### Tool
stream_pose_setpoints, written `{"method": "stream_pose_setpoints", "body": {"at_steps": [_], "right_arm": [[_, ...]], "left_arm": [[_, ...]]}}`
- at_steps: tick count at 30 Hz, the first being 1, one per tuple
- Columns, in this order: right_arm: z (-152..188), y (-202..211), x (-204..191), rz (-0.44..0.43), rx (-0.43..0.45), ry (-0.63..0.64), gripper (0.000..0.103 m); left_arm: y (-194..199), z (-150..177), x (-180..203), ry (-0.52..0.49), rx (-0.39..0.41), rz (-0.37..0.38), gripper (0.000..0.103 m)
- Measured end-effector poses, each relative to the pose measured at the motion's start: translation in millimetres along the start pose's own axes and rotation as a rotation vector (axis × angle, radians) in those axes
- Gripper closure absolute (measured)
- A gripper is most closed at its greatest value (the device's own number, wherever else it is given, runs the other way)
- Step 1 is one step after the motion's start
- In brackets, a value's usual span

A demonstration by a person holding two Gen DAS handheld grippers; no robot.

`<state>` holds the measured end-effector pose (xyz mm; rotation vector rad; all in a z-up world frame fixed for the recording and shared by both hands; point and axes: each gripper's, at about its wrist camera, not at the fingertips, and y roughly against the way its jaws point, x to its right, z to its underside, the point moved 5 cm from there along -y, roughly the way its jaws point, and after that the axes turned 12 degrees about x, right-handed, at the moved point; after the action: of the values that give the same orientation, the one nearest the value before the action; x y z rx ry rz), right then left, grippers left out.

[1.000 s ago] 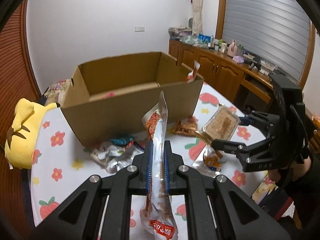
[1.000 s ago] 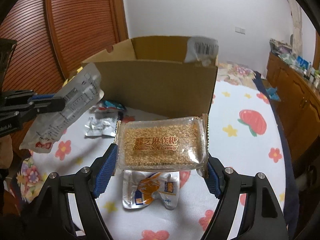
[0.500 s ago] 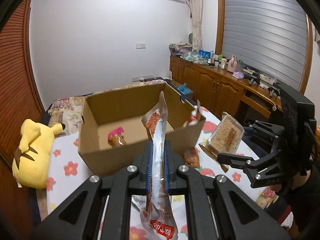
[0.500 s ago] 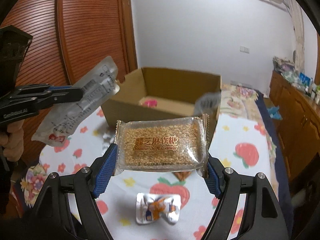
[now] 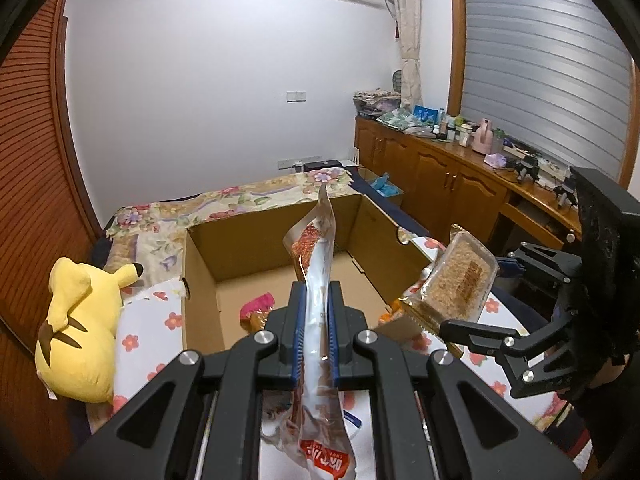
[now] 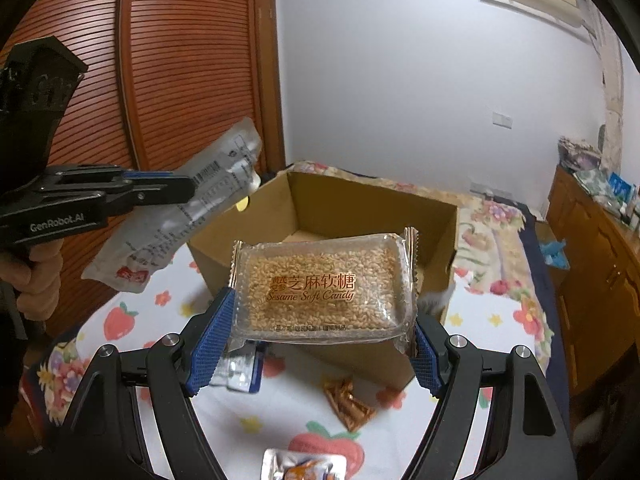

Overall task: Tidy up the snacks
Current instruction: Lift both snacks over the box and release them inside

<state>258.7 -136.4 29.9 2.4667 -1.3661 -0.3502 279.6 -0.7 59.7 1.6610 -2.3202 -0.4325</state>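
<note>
My left gripper (image 5: 316,316) is shut on a long silver-and-orange snack pouch (image 5: 318,264), held upright above the near wall of the open cardboard box (image 5: 204,280). My right gripper (image 6: 320,332) is shut on a clear pack of sesame soft candy (image 6: 324,288), held in the air in front of the box (image 6: 320,208). From the left wrist view the candy pack (image 5: 456,280) hangs at the box's right side. From the right wrist view the left gripper (image 6: 176,192) and its pouch (image 6: 176,220) are at the left. A pink-wrapped snack (image 5: 258,308) lies inside the box.
The box stands on a flower-and-strawberry tablecloth (image 6: 280,412). Loose snacks lie on it: an orange packet (image 6: 348,400), a silver-blue packet (image 6: 240,372), a silver pouch (image 6: 304,464). A yellow plush toy (image 5: 76,320) lies left of the box. A wooden cabinet (image 5: 440,184) stands at the right.
Both grippers have risen with their packs and moved nearer the box. The views now look down into the box, and its inside shows more.
</note>
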Motion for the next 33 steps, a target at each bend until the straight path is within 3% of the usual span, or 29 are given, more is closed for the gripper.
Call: {"method": "stream_pose_setpoints", "body": {"at_steps": [15,33], "right_arm": [[-0.4,-47.6,8.8,-0.005,-0.042,0.002,0.023],[13.4,-92.9,9.0,0.054,-0.141,0.02,0.021]], "left_arm": [[-58.5,5.2,-21.6,-0.036,-0.086,-0.022,0.096],[-89.7,9.6,-32.0,-0.048,-0.13,-0.03,0.098]]}}
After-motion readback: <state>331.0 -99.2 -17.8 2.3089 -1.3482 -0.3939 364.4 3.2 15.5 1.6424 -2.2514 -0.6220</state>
